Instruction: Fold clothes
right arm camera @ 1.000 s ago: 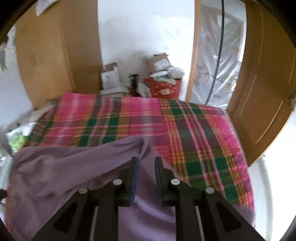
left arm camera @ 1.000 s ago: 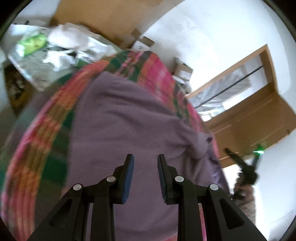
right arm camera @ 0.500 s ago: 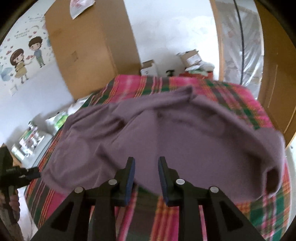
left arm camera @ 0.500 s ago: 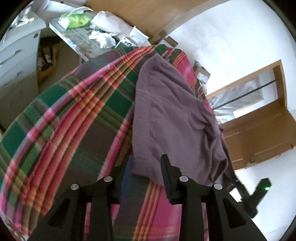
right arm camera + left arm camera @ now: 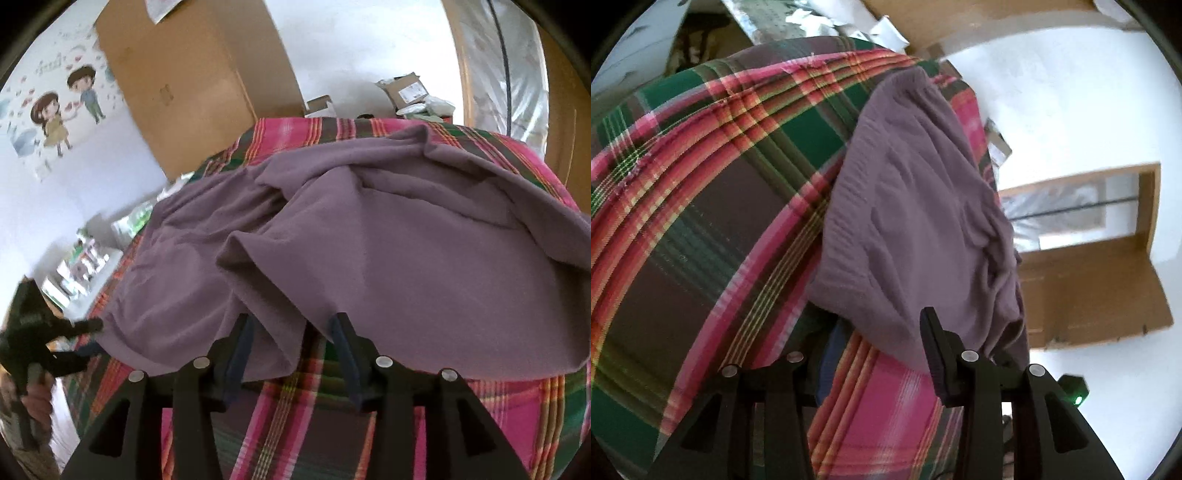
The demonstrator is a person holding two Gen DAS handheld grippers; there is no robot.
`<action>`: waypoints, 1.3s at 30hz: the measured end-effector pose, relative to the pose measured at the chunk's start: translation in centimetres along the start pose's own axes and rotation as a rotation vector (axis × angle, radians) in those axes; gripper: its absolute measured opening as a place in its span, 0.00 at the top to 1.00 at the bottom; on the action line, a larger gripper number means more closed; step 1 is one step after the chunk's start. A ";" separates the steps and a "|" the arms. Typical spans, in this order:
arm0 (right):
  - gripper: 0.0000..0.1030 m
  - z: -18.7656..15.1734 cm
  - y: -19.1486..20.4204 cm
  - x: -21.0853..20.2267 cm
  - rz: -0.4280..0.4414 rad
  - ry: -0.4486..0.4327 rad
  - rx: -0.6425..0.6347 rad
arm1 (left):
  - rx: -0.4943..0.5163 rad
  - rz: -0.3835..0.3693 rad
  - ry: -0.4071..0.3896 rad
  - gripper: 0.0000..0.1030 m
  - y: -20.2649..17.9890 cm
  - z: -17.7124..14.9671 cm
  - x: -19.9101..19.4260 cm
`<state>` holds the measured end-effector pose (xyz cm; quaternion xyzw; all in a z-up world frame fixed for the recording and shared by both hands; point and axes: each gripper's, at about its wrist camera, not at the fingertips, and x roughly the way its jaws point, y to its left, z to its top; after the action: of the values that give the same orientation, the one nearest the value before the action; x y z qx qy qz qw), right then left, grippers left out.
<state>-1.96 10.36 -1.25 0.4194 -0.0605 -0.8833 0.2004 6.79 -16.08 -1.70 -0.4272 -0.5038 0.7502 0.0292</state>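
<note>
A purple garment [image 5: 916, 221] lies rumpled across a pink and green plaid blanket [image 5: 701, 229]. My left gripper [image 5: 881, 349] stands open at the garment's near corner; the cloth edge drapes over the tip of the left finger and lies between the jaws. In the right wrist view the garment [image 5: 406, 251] spreads wide with loose folds. My right gripper [image 5: 290, 334] is open too, and a fold of the near hem hangs down between its fingers. The left gripper [image 5: 55, 332] shows at the left edge, held by a hand [image 5: 35, 402].
The blanket [image 5: 295, 424] covers a bed. A tall brown cabinet [image 5: 192, 85] and cardboard boxes [image 5: 406, 88] stand beyond the bed's far end. A wooden door [image 5: 1089, 288] is open on the right. Clutter [image 5: 812, 22] lies beside the bed.
Both grippers went from a narrow gap to wide open. Both came in low at the garment's near edge, and the cloth now rests on the blanket.
</note>
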 end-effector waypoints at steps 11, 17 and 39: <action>0.53 -1.2 3.7 -2.0 -0.036 -0.136 -0.133 | -0.036 0.018 -0.053 0.58 0.1 0.5 -0.3; 0.61 0.0 3.6 1.6 -0.058 -0.031 -0.134 | -0.050 0.024 -0.088 0.58 0.6 1.1 -0.9; 0.97 2.5 1.4 -0.9 0.100 -0.125 0.202 | -0.063 0.039 -0.164 0.89 1.3 3.7 -1.6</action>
<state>-2.92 9.23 1.35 0.3782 -0.1822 -0.8860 0.1967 5.85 -20.16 -1.22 -0.3747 -0.5196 0.7668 -0.0403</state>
